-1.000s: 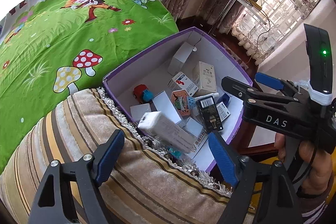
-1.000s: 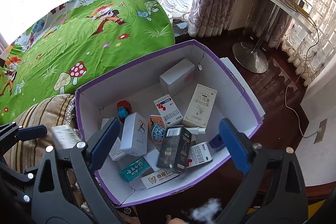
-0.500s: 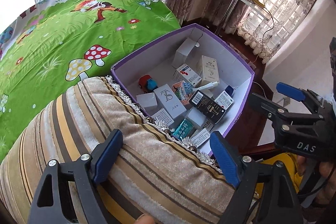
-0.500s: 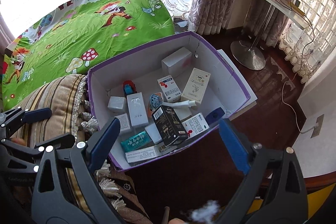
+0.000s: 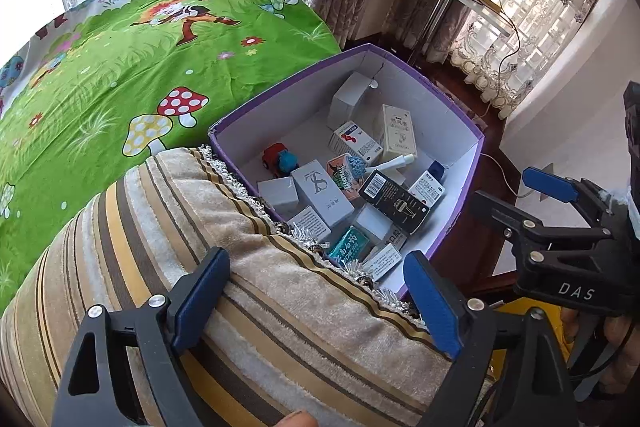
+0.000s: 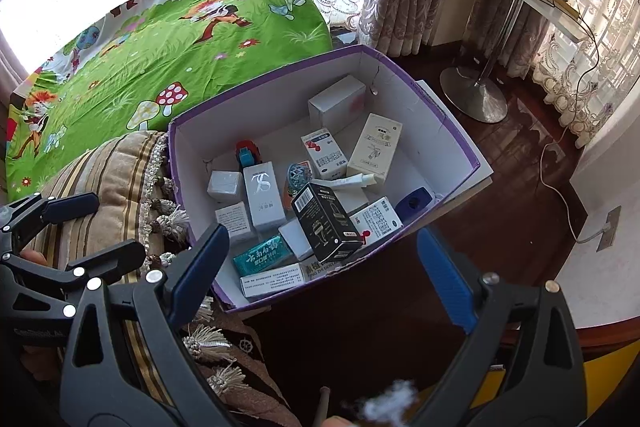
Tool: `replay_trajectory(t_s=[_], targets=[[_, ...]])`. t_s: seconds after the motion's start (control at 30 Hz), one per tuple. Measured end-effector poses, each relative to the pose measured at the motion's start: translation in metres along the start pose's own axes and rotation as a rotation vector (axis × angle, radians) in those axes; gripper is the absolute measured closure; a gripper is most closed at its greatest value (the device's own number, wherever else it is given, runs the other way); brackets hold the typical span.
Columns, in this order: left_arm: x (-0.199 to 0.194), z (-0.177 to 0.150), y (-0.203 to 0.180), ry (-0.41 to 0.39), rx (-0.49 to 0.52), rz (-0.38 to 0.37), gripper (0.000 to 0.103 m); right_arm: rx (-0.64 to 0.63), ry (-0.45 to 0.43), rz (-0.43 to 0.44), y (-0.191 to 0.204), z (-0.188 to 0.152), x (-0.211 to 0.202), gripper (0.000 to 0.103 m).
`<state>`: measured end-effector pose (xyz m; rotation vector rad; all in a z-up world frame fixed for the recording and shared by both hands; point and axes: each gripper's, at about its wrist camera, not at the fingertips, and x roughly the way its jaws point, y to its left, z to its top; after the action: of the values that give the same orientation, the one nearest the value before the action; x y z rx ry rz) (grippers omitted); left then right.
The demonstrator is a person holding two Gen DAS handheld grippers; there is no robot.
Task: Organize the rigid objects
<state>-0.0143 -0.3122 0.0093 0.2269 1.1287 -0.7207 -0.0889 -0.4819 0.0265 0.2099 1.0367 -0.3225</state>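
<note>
Box: a purple-rimmed cardboard box [image 6: 460, 131] sits at the bed's edge, at the centre of the right wrist view, beside a striped tasselled cushion [image 5: 200, 247] at its 9 o'clock.
Contents: small cartons lie jumbled inside — a black carton [image 6: 326, 223] toward 6 o'clock, a grey "TS" carton [image 6: 264, 195] at 9 o'clock, a cream carton [image 6: 374, 147] at 2 o'clock, a red toy car [image 6: 248, 153] at 11 o'clock.
Left hand-held gripper [image 5: 316, 291]: over the cushion, jaws opening, nothing between them.
Right hand-held gripper [image 6: 320, 267]: jaws spread wide, empty, at the box's 6 o'clock rim.
Bedding: green mushroom-print sheet [image 6: 160, 59] at 10 o'clock.
</note>
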Motion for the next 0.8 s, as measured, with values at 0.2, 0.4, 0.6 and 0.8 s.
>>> replay_trajectory(t_s=[0.2,0.4,0.6,0.8], targets=[[0.0,-0.0001,-0.0002,0.001,0.002,0.0,0.013,0.003,0.006,0.009,-0.0005,-0.0001,0.002,0.007],[0.0003,0.0002,-0.0003,0.002,0.003,0.001,0.013,0.003,0.008,0.01,-0.0004,0.0002,0.0027,0.007],[0.0005,0.0003,-0.0004,0.002,0.002,0.001,0.013,0.003,0.01,0.013,-0.0005,0.0001,0.0033,0.007],[0.0006,0.0004,-0.0003,0.002,0.002,0.001,0.013,0.004,0.01,0.012,-0.0003,-0.0003,0.0039,0.007]])
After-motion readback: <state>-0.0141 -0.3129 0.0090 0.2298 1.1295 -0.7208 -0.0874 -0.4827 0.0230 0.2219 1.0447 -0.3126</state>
